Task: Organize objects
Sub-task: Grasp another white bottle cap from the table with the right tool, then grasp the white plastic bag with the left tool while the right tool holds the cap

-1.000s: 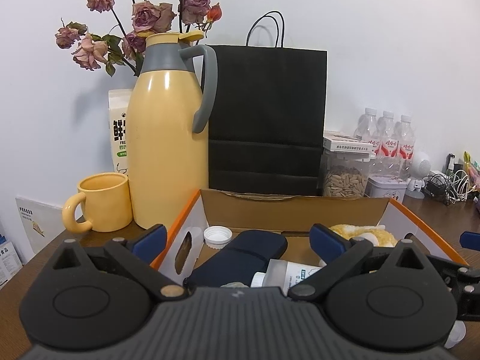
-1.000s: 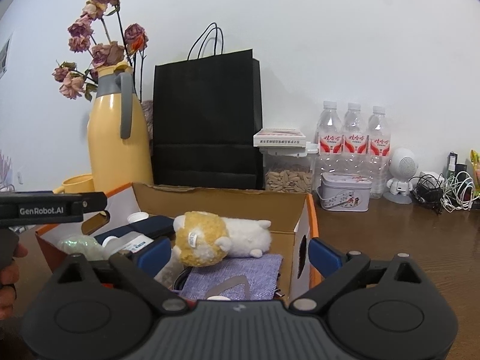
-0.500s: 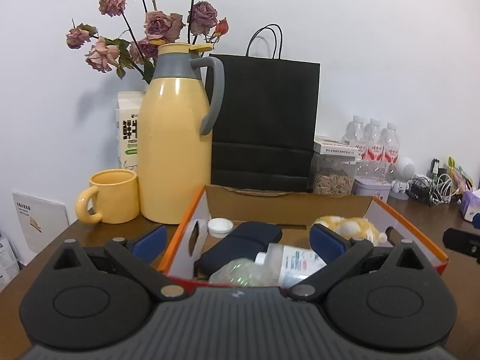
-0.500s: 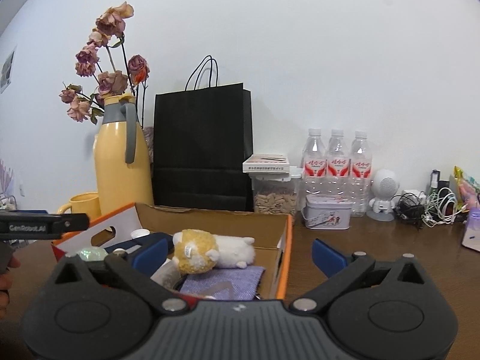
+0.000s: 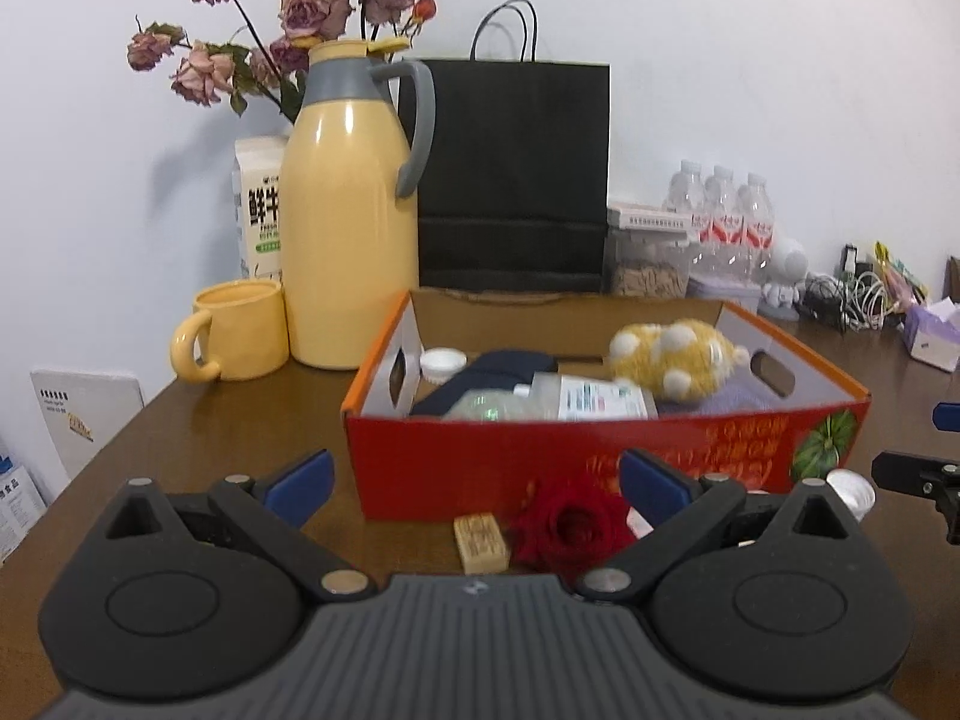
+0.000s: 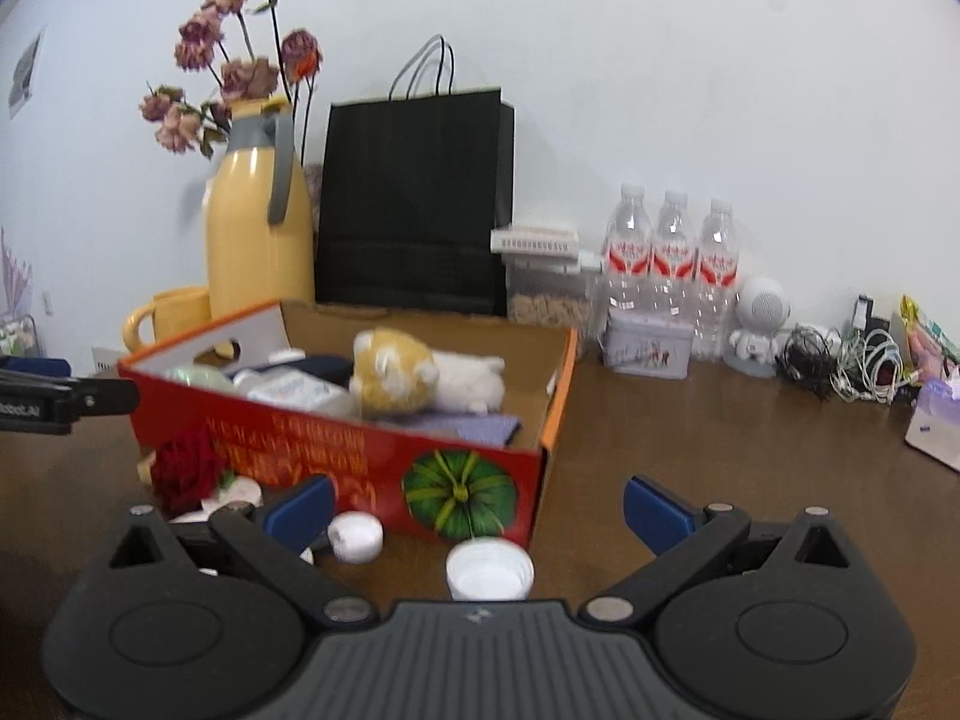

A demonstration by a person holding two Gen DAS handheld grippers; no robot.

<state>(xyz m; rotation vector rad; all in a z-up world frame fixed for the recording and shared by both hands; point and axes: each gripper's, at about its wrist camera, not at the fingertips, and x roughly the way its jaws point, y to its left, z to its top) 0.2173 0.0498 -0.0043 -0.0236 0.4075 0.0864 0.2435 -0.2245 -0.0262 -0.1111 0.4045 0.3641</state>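
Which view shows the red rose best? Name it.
The left wrist view: the red rose lies centred before the box, unobstructed. The right wrist view shows it off to the left, blurrier, partly behind the tool's finger.

Well beyond the fingers of the left gripper (image 5: 474, 480), a yellow thermos jug (image 5: 351, 240) stands upright ahead of the left finger. A yellow mug (image 5: 240, 330) sits just beside it, further left, with a milk carton (image 5: 259, 210) and dried roses (image 5: 288, 30) behind. A black paper bag (image 5: 513, 180) stands straight ahead. Far past the right finger of the right gripper (image 6: 477, 501), three water bottles (image 6: 675, 264) stand in a row behind a tin (image 6: 645, 345). A white robot figure (image 6: 759, 324) and tangled cables (image 6: 840, 360) lie further right on the brown table (image 6: 720, 450).
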